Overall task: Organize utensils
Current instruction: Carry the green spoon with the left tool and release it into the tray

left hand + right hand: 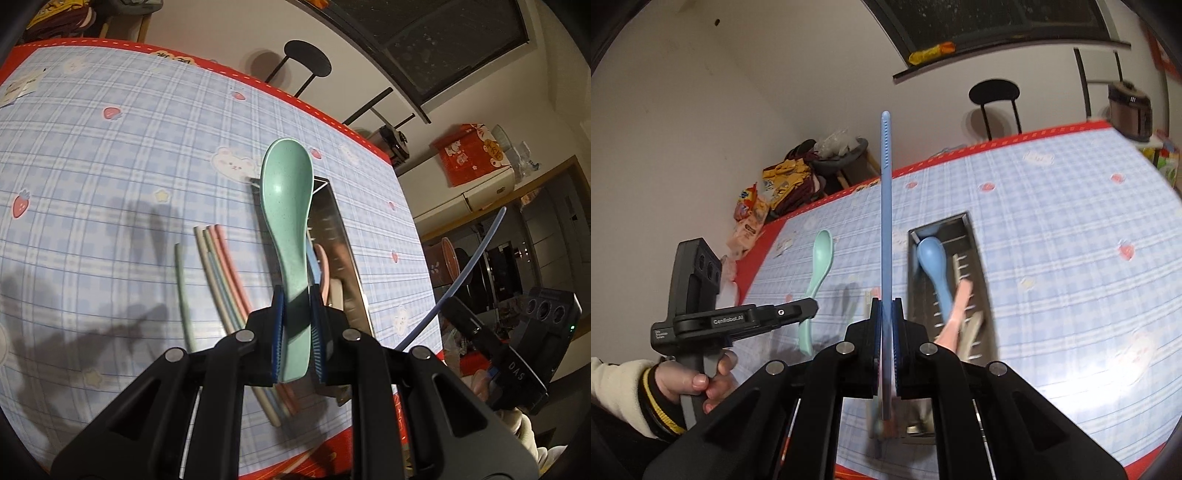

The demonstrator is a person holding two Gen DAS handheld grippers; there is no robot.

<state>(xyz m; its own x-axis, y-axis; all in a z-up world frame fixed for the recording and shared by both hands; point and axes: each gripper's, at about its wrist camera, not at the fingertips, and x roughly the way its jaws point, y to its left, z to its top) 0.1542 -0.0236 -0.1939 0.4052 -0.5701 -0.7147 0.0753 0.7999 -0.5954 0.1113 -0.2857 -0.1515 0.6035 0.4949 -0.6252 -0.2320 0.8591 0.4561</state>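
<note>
My left gripper (298,300) is shut on the handle of a mint-green spoon (284,192), whose bowl points up and away above the table. The right wrist view shows the same green spoon (818,266) in the left gripper (809,314), held by a hand. My right gripper (886,306) is shut on a long blue chopstick (885,206) that sticks far forward. A metal tray (975,236) just right of it holds a blue spoon (932,258), a pink spoon (960,302) and a beige utensil (973,328). Several pastel chopsticks (218,273) lie left of the metal tray (343,236).
The table wears a blue checked cloth (92,184) with a red border (1015,138). A single green chopstick (183,295) lies apart from the bunch. A black stool (993,92) stands beyond the far edge, a rice cooker (1130,110) at the far right, snack bags (775,184) at the left corner.
</note>
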